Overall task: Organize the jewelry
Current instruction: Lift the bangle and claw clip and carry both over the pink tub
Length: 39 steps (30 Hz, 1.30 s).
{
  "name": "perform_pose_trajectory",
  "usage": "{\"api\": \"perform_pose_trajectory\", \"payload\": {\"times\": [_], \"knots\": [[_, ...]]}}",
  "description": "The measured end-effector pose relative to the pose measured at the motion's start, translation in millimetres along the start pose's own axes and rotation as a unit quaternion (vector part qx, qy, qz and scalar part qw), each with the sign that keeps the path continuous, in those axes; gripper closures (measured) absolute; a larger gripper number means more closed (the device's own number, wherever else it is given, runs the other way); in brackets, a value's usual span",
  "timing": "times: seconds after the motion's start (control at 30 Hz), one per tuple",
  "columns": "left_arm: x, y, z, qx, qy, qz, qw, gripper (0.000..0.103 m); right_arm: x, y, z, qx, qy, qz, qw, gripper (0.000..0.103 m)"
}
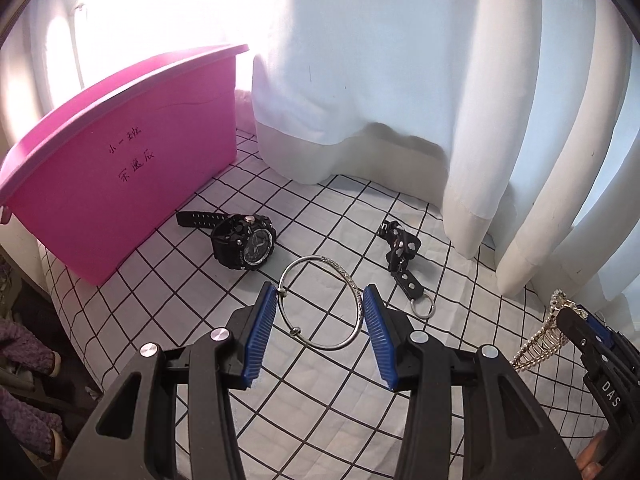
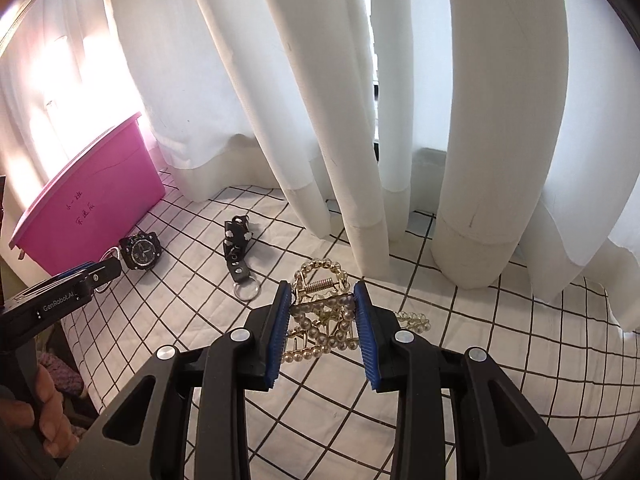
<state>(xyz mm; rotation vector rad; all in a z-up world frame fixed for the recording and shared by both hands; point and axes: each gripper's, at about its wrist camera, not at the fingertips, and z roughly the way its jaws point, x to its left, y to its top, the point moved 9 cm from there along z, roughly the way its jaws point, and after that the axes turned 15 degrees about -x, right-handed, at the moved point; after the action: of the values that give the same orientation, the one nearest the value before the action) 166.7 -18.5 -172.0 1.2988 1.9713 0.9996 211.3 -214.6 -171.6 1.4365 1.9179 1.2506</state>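
white curtains [image 2: 472,128] hang behind a white cloth w/ black grid lines [image 1: 320,412], covering the whole surface. biggest item is a pink bin [image 1: 120,160] w/ handwritten characters on its side, standing at the far left. just in front of it lies a black watch [image 1: 244,242], face up. to its right, apart from it, lies a black leather key strap [image 1: 402,256] w/ a metal ring at its near end. left gripper [image 1: 320,310] clasps a thin silver bangle [image 1: 320,304], pads touching it on both sides, held above the cloth. right gripper [image 2: 322,306] is clenched on a gold pearl hair claw [image 2: 320,312], near the curtain hem, right of the strap.
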Motion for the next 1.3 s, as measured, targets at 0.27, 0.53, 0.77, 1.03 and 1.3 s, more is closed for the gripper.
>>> {"api": "perform_pose_trajectory", "payload": {"times": [0.27,0.53,0.77,1.03,1.3], "knots": [[32.6,58.6,-44.5,-0.044,0.036,-0.022,0.9981,0.059,56.9,63.6,-5.8,-0.041,0.062,-0.033,0.997,0.072],[96.0,118.0,-72.2,-0.091,0.069,-0.042,0.9926,0.059,155.0,124.6,5.6,-0.076,0.137,-0.057,0.986,0.072],[176.8,167.1,-62.8,-0.112,0.084,-0.050,0.9889,0.059,257.0,171.2,31.1,-0.093,0.190,-0.055,0.976,0.072],[278.6,199.0,-26.7,-0.100,0.104,-0.064,0.9874,0.059,361.7,186.4,78.0,-0.065,0.224,-0.069,0.970,0.072],[343.1,185.6,22.0,-0.050,0.105,-0.088,0.9892,0.059,424.4,171.9,145.2,-0.002,0.219,-0.083,0.972,0.072]]}}
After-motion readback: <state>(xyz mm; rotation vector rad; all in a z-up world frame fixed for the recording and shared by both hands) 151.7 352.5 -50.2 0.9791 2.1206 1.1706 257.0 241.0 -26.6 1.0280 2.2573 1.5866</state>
